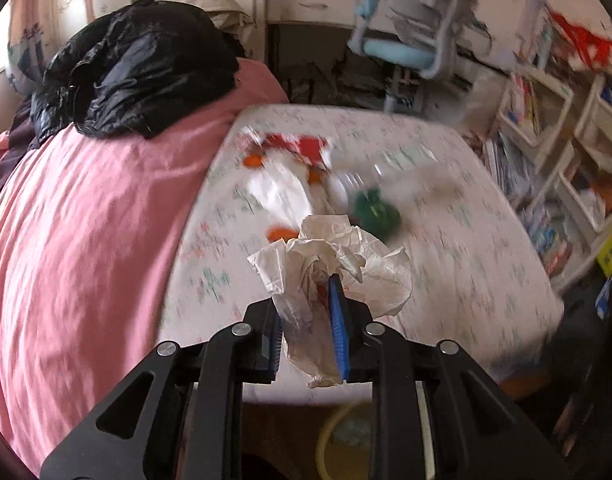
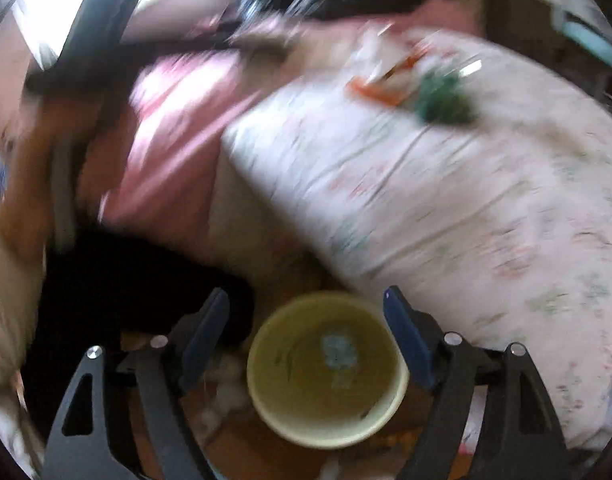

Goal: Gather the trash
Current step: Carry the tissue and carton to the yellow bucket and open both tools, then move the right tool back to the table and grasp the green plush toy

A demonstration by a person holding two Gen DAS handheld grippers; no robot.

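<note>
Holding a crumpled white paper point(image 1: 330, 256) between its two blue pads, your left gripper point(image 1: 312, 320) is closed on this piece of trash, and part of the paper hangs down below the fingers. You carry it above the near edge of the bed, over the patterned sheet point(image 1: 446, 248). Under the gripper, low in the left wrist view, you can see part of a yellow bin point(image 1: 334, 440) on the floor.

Your right gripper point(image 2: 306, 328) has its jaws wide apart, with nothing pressed between the pads. It points down at the same yellow bin point(image 2: 326, 424), which stands on the floor just beside the bed; something pale lies at its bottom, too blurred to name.

More trash lies on the sheet: a green crumpled thing point(image 1: 376, 210), a red and white wrapper point(image 1: 297, 150), some orange pieces point(image 1: 281, 234) and white paper point(image 1: 277, 192), all blurred. To the left is a pink blanket point(image 1: 85, 220) with a black jacket point(image 1: 137, 68) on it. Beyond the bed stand a blue and grey chair point(image 1: 410, 40) and white shelves point(image 1: 554, 128) with books.
</note>
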